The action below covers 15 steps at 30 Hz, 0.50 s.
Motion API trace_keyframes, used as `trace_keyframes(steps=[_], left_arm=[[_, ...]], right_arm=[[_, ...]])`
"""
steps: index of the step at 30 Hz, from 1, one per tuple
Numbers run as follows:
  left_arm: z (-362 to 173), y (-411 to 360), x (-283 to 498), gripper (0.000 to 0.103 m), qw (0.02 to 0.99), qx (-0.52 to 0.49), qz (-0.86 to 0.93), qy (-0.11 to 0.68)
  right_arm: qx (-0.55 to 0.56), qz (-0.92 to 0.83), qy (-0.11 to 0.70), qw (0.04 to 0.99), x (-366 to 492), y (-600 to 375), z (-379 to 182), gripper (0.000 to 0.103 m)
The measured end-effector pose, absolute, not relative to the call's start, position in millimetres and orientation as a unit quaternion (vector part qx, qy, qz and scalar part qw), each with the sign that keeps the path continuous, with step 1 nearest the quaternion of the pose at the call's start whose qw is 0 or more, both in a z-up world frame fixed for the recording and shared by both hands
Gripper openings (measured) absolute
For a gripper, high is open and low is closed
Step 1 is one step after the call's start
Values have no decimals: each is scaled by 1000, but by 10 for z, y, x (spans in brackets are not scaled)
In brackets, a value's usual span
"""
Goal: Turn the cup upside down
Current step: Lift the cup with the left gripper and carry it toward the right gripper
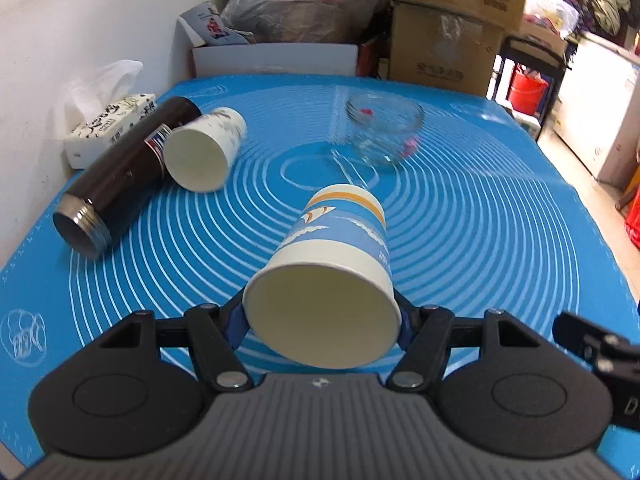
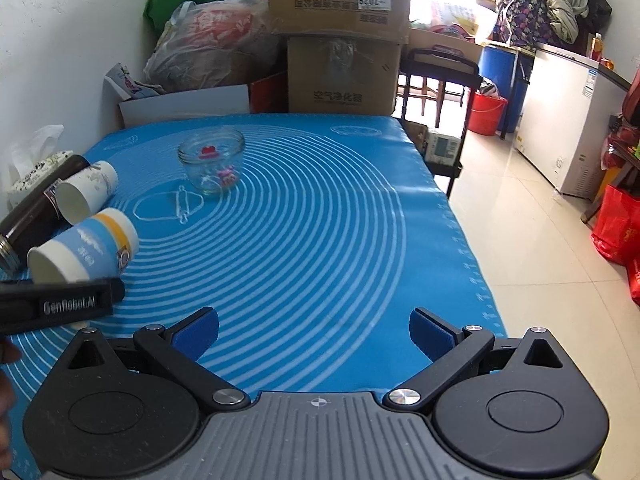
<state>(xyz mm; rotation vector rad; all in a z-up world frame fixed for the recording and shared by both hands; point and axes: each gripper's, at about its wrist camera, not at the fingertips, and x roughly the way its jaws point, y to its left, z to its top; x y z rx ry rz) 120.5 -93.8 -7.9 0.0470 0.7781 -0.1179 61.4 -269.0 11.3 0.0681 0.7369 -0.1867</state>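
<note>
A blue and white paper cup (image 1: 332,248) with an orange band lies tilted on its side, mouth toward the left wrist camera. My left gripper (image 1: 322,320) is shut on it near the rim, holding it just above the blue mat (image 1: 480,240). In the right wrist view the same cup (image 2: 86,246) sits at the far left with the left gripper's black finger below it. My right gripper (image 2: 314,336) is open and empty over the mat's near edge.
A white paper cup (image 1: 204,150) and a dark steel flask (image 1: 124,176) lie on their sides at the left. A clear glass jar (image 1: 384,128) stands at the back. A tissue pack (image 1: 108,124) sits by the wall. Boxes and bags stand behind the table.
</note>
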Motion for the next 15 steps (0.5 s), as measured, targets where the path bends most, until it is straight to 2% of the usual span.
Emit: trace_keyframes(steps=[13, 15], left_arm=[[-281, -1030, 1205, 70, 915, 32, -49, 399], [-288, -1021, 1208, 74, 915, 29, -48, 401]], right_arm=[[45, -107, 376, 919, 559, -2840, -14, 103], [47, -106, 377, 919, 564, -2848, -33, 103]])
